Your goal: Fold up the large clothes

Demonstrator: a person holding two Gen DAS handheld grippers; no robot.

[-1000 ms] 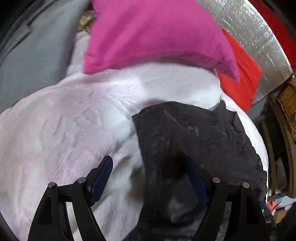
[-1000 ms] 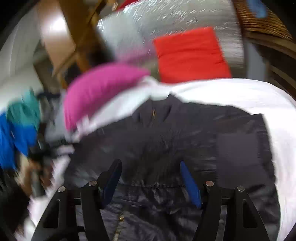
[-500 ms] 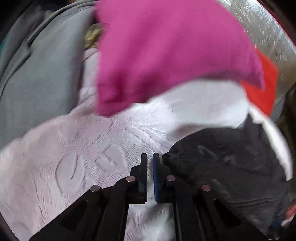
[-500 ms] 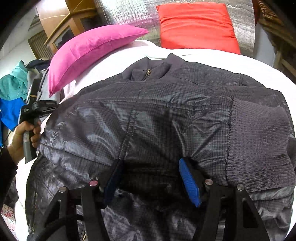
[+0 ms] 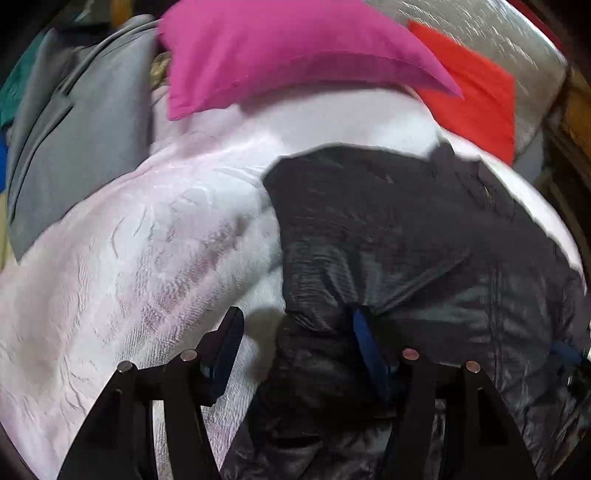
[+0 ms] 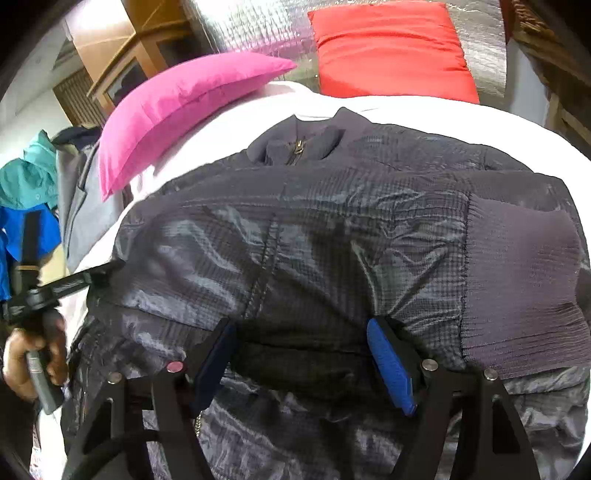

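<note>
A dark quilted jacket (image 6: 332, 236) lies on a white bedspread (image 5: 129, 258), collar and zip toward the pillows, one sleeve folded across its front with the ribbed cuff (image 6: 517, 288) at the right. My right gripper (image 6: 301, 354) is open, low over the lower edge of the folded sleeve. My left gripper (image 5: 295, 336) is open at the jacket's (image 5: 406, 229) left edge, one finger over the bedspread, the other over the fabric. The left gripper also shows in the right wrist view (image 6: 92, 277), held in a hand at the jacket's left side.
A pink pillow (image 6: 184, 96) and a red pillow (image 6: 388, 48) lie at the head of the bed against a silver quilted headboard (image 6: 251, 26). A grey garment (image 5: 74, 129) and blue and teal clothes (image 6: 26, 199) are piled at the left. Wooden furniture (image 6: 122, 59) stands behind.
My left gripper was shut half a second ago beside the jacket's edge and has opened, now straddling that edge. My right gripper stays open and has dropped closer to the folded sleeve.
</note>
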